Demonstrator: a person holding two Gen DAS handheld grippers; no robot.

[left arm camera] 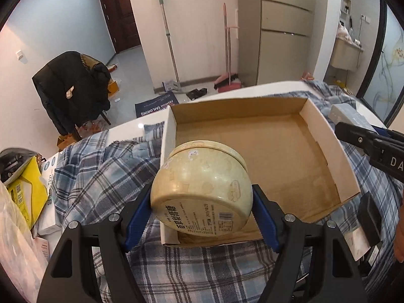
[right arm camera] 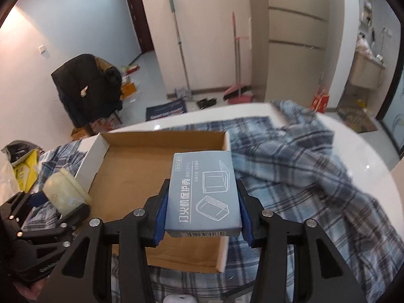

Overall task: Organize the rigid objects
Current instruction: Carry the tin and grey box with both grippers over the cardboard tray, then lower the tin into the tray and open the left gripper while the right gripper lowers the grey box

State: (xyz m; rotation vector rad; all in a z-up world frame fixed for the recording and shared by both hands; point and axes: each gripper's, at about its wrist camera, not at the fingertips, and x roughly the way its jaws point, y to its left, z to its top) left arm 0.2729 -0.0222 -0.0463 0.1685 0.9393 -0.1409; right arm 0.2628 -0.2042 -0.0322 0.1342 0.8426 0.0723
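The left tongs [left arm camera: 202, 202] clamp a pale round jar [left arm camera: 202, 186] over the cardboard tray's [left arm camera: 325, 144] seven-o'clock corner; the right tongs [right arm camera: 202, 214] pinch a blue-grey box [right arm camera: 204, 192] above its five-o'clock edge. The tray sits on a plaid cloth [right arm camera: 303, 176] covering the white counter [right arm camera: 358, 156].

A white table [right arm camera: 315, 136] carries plaid cloth [right arm camera: 303, 189] under a cardboard tray [left arm camera: 265, 146].

Cardboard tray [left arm camera: 252, 136] lies on plaid cloth [left arm camera: 202, 272] covering table [right arm camera: 315, 126].
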